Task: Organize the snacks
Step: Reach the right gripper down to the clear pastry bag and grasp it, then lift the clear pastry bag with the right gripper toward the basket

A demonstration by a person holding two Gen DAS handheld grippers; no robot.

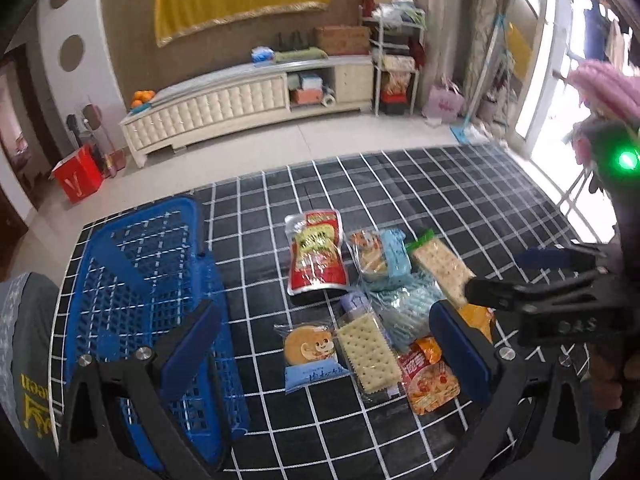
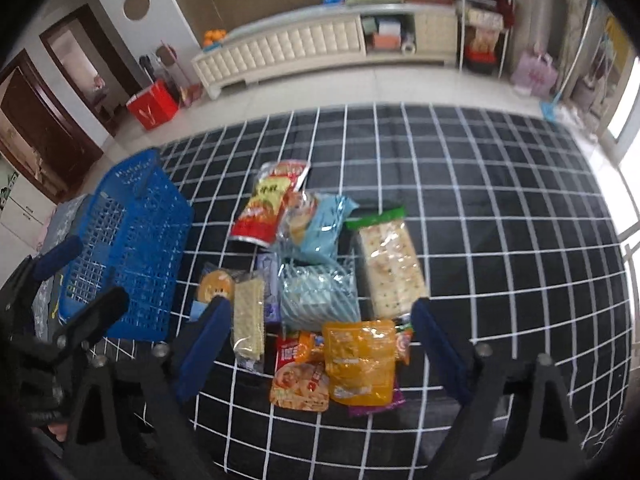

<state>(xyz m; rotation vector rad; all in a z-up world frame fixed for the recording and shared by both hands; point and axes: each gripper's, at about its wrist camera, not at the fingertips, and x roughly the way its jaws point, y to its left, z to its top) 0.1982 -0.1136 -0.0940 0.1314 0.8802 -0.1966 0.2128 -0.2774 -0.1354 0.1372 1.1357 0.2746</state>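
Your snacks all lie in a loose heap on the checked cloth (image 2: pixel 500 208): the red pouch (image 2: pixel 266 204) farthest from you, the long cracker pack (image 2: pixel 390 266) with the green end on the right, a pale blue striped bag (image 2: pixel 318 292) in the middle, and the orange packet (image 2: pixel 360 360) nearest you, with more around them. The blue basket (image 2: pixel 132 240) stands to their left, just beside the heap, and as far as its mesh shows nothing is in it, so by my reading the sorting has not begun and every pack is left to move. Your right gripper (image 2: pixel 320 332) hangs over the near packs with its jaws wide apart and pressing on nothing; your left gripper (image 1: pixel 324 340) is likewise spread and empty. Beyond the black cloth lies pale tiled floor, then a long cream cabinet (image 2: pixel 320 44) against the wall, a red box (image 2: pixel 152 106) at its left, cluttered shelves (image 1: pixel 396 60) and a bright doorway on the right.
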